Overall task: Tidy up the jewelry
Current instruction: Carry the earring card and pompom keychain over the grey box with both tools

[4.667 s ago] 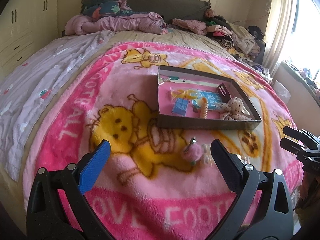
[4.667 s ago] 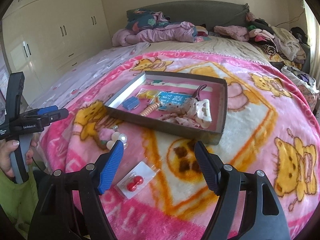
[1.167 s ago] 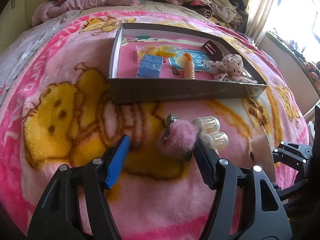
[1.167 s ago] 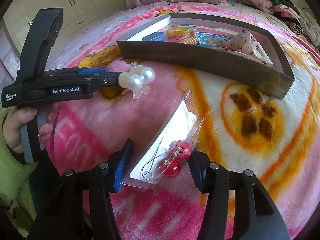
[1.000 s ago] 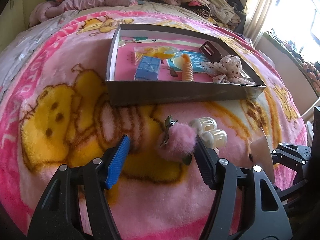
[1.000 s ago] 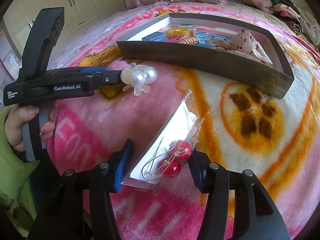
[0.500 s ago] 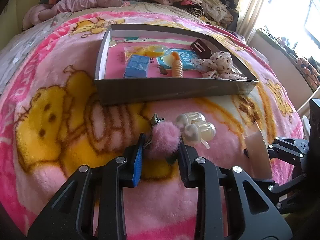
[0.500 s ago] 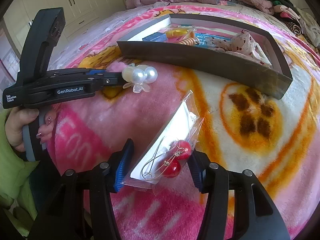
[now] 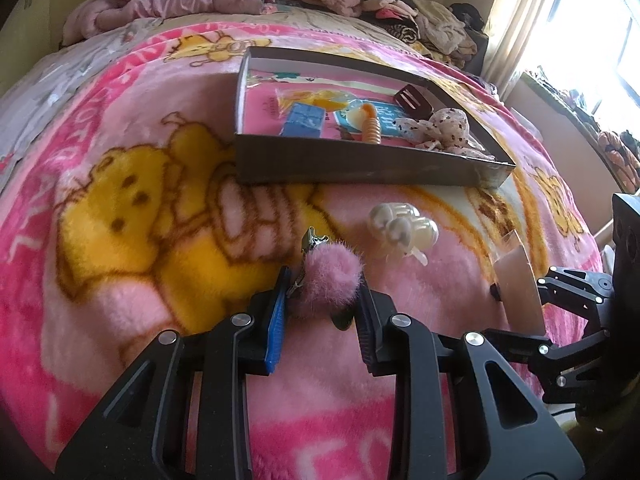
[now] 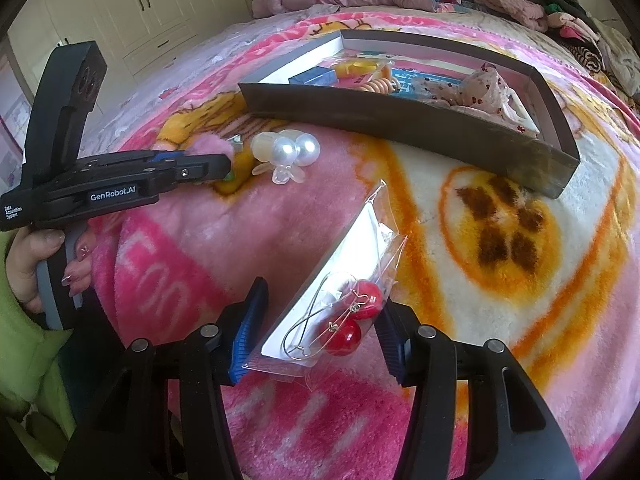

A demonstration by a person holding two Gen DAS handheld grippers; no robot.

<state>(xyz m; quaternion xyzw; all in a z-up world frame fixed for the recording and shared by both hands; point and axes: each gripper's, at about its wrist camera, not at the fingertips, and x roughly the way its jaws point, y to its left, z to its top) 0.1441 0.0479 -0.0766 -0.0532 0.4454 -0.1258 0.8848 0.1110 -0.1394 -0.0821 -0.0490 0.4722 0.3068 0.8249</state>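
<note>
Left tongs [image 9: 322, 300] tight around pompom clip [image 9: 330, 282]

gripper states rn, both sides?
Left gripper: shut on the pink pompom clip.
Right gripper: open, fingers either side of the bagged red earrings, not clamped.

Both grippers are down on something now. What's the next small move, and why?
Probably lift the left gripper straight up with the pink pom-pom clip. Its fingers press the fluff from both sides, while the right gripper only straddles the bagged red earrings. The tray lies just ahead.
</note>
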